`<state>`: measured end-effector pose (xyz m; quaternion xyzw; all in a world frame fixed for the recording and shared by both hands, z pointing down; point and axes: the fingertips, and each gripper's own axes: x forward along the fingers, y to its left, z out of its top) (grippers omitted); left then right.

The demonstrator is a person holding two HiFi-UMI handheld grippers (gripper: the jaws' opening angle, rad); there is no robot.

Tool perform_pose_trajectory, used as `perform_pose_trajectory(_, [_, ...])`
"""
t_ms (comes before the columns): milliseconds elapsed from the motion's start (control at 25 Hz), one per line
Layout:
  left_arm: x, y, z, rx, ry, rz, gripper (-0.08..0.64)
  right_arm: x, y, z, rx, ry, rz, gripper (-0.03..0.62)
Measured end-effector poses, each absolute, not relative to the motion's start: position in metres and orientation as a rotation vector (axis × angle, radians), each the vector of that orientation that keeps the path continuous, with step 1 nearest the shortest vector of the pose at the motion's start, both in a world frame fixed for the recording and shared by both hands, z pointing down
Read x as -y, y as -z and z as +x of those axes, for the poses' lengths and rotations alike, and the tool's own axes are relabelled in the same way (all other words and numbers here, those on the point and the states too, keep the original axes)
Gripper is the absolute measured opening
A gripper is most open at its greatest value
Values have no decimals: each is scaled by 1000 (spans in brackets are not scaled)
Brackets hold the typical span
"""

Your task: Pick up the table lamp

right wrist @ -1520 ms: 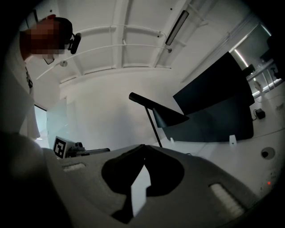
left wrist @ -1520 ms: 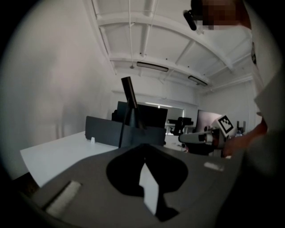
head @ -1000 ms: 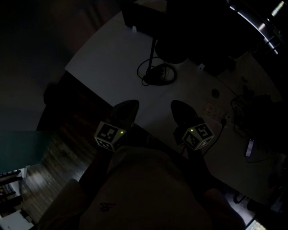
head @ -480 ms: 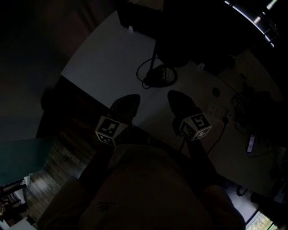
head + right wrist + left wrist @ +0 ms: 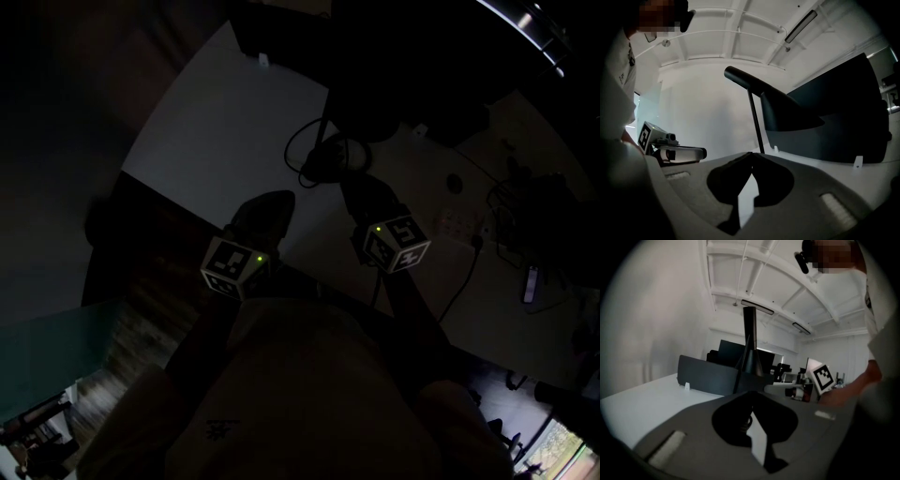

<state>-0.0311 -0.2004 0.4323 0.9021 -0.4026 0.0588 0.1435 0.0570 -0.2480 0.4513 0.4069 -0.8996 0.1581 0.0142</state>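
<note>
Since neither tool has hold of anything yet, this looks like the approach step before the grasp. The left gripper (image 5: 265, 208) hangs over the near edge of the white desk (image 5: 211, 117), its jaws pressed together and empty. Beyond it, the table lamp (image 5: 330, 157) stands upright on the desk, a cord (image 5: 296, 150) looped round its foot and a dark divider (image 5: 701, 376) behind it. The right gripper (image 5: 354, 186) sits just beside the lamp's foot, also clenched on nothing. Its jaws would need to part, then close on the thin stem (image 5: 756, 123). Left of the lamp the desk lies bare, so there is room there; to the right, cables (image 5: 461, 279) and small clutter crowd the surface.
</note>
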Motion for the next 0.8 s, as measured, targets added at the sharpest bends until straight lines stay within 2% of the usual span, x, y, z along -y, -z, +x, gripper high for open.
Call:
perform_pose_trajectory(640, [247, -451, -29, 1077, -205, 2620, -2, 291, -477, 31, 2704, -447, 1408, 6])
perform_pose_trajectory(720, [250, -453, -29, 1073, -209, 2617, -3, 294, -482, 29, 2699, -447, 1398, 77])
perform_pose_trajectory(800, [251, -454, -31, 1073, -200, 2606, -2, 297, -484, 26, 2695, -445, 1394, 78])
